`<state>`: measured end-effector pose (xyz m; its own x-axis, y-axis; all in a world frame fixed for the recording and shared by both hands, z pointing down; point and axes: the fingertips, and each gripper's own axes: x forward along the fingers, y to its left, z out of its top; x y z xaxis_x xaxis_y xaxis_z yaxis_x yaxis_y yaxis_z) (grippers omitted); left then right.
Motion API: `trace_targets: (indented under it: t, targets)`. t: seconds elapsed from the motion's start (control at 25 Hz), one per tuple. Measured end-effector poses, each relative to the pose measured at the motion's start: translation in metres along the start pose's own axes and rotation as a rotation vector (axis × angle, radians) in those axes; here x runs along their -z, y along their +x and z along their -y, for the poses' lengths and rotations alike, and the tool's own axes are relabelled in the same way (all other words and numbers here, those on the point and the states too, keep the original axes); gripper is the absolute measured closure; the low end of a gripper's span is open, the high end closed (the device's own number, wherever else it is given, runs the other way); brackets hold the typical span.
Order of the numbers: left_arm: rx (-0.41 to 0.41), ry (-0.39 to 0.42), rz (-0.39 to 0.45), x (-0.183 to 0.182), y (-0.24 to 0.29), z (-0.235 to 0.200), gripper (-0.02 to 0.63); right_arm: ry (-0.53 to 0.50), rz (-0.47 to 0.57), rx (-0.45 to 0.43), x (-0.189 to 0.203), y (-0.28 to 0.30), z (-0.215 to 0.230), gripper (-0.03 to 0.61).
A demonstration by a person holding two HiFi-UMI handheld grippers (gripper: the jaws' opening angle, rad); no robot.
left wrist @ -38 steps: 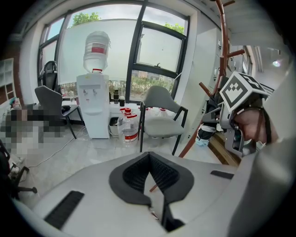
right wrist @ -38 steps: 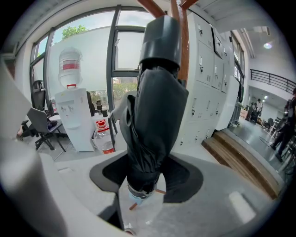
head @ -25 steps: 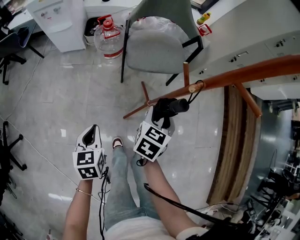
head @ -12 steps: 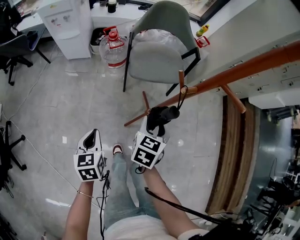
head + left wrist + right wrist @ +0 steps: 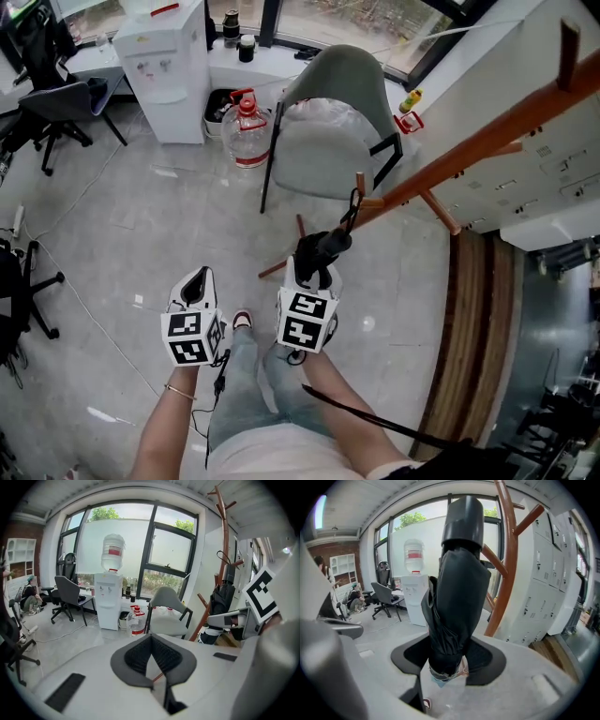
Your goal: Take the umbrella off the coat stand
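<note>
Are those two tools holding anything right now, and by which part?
The right tool grips the folded black umbrella around its fabric body, at the end away from the handle. The left tool holds nothing.

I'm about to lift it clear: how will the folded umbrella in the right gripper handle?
The umbrella bulges between the pads of the right gripper, so it likely squashes and may slip. Its strap loops over a peg of the coat stand, probably limp, apt to snag.

Floor: glossy pale tiles beneath the left hand-held gripper.
Chair: grey shell, black legs, straight ahead.
Water dispenser: white, ahead-left, clear bottle beside it.
Windows: tall, dark-framed, daylit, far ahead.
</note>
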<state>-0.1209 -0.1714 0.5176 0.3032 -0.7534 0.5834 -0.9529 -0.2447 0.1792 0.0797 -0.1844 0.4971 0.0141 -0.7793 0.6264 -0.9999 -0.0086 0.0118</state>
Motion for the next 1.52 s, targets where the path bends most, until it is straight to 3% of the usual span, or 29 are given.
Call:
trace_targets:
  t: [0.32,0.64,1.0,1.52]
  targets:
    - [-0.047,-0.044,0.098,-0.043,-0.039,0.005,0.612,-0.180,0.043,-0.218,-0.039,-0.039,-0.027,0.364]
    - [-0.116,-0.025,0.248,-0.118,-0.076,-0.008,0.612,-0.252,0.172,-0.387,-0.118,-0.080,-0.058,0.364]
    - [-0.127,-0.035,0.344,-0.182,-0.093,0.000,0.612,-0.341,0.234,-0.429,-0.163,-0.100,-0.059,0.364]
    - [-0.090,-0.047,0.328,-0.180,-0.075,0.019,0.612,-0.292,0.228,-0.432,-0.166,-0.093,-0.044,0.364]
